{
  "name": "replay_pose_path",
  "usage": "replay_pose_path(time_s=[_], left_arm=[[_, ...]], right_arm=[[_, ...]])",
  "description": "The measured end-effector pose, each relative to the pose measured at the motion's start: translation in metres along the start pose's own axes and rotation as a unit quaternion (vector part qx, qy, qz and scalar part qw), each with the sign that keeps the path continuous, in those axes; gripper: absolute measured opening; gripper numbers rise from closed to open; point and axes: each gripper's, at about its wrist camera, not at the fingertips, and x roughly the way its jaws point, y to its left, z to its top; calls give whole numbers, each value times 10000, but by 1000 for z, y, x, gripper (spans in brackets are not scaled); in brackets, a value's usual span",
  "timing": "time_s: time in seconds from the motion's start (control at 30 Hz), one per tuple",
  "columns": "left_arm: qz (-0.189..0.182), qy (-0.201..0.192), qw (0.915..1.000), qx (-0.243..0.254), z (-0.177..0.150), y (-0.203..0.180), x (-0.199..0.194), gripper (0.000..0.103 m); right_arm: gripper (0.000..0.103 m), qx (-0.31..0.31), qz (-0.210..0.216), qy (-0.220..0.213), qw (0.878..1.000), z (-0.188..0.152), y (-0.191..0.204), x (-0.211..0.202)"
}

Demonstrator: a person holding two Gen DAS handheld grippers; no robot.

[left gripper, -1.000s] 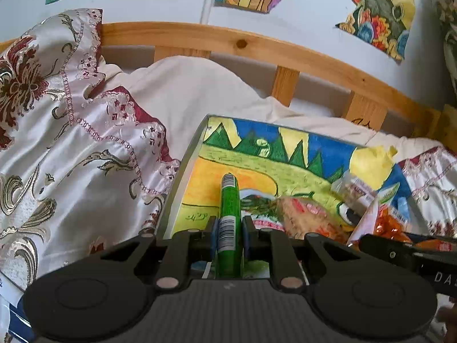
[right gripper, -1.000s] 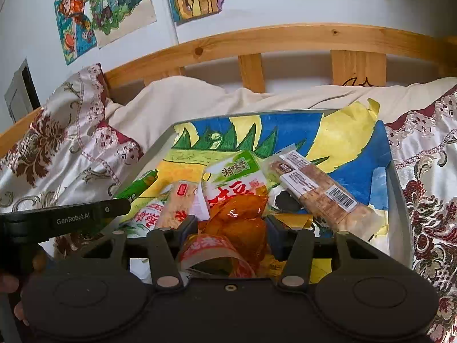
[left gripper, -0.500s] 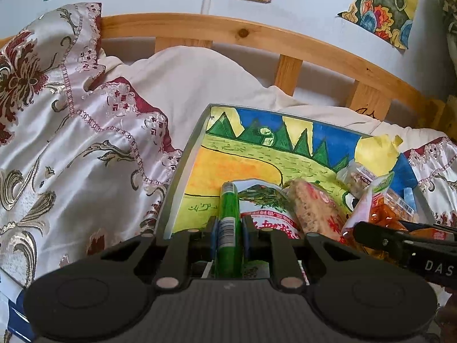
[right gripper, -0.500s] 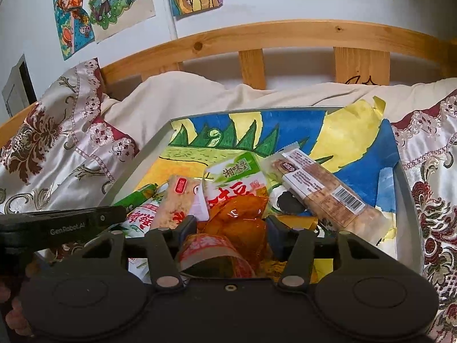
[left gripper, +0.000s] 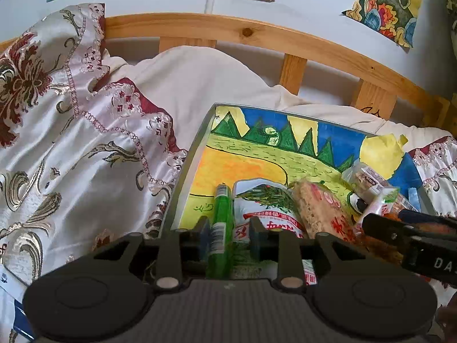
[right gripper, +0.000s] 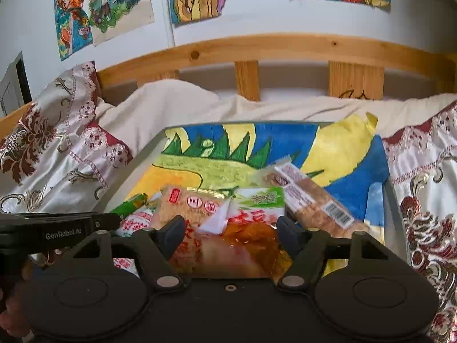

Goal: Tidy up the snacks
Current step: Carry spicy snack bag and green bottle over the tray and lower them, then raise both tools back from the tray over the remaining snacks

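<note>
A grey tray (left gripper: 182, 177) lined with a painted sheet lies on the bed and holds several snack packets. My left gripper (left gripper: 230, 234) is opening. A green stick snack (left gripper: 221, 217) lies between its fingers, leaning on the left one, with a gap to the right one. My right gripper (right gripper: 231, 234) is also opening, over an orange packet (right gripper: 245, 245) that lies loose and blurred between its fingers. Beyond it in the tray (right gripper: 137, 171) are a brown biscuit packet (right gripper: 191, 208), a green-and-white packet (right gripper: 257, 203), a long bar with a barcode (right gripper: 311, 200) and the green stick (right gripper: 130, 204).
Patterned satin bedding (left gripper: 71, 157) surrounds the tray on both sides, with a cream pillow (right gripper: 185, 103) behind it. A wooden headboard (right gripper: 257, 48) and a wall with drawings close off the back. The painted far half of the tray (left gripper: 285, 143) carries no packets.
Both grippers' jaws have spread apart. The green stick is no longer pinched and the orange packet has slumped loose between the right fingers. Neither hand has shifted.
</note>
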Motion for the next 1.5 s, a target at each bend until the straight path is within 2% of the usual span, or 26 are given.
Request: replay_pose_path(time_s=[0.13, 0.2, 0.47, 0.67, 0.87, 1.07, 1.5], left_arm=[[-18, -76, 10000, -9, 1, -1, -3, 47], [-31, -136, 9999, -6, 3, -2, -7, 60], [18, -457, 9989, -92, 9, -5, -27, 83], [144, -879, 9957, -264, 13, -3, -52, 102], [89, -902, 9949, -452, 10, 3, -78, 102], [199, -1083, 9935, -304, 4, 3, -107, 102], [481, -1350, 9896, -112, -29, 3, -174, 103]], right_arm=[[82, -102, -20, -108, 9999, 2, 3, -4], [85, -128, -50, -167, 9998, 3, 4, -6], [94, -45, -264, -493, 9984, 10, 1, -24], [102, 2, -408, -714, 9966, 10, -1, -45], [102, -184, -572, -1006, 9931, 11, 8, -73], [102, -198, -541, -1250, 9905, 9, 14, -104], [102, 683, -456, -1121, 9903, -19, 11, -166]])
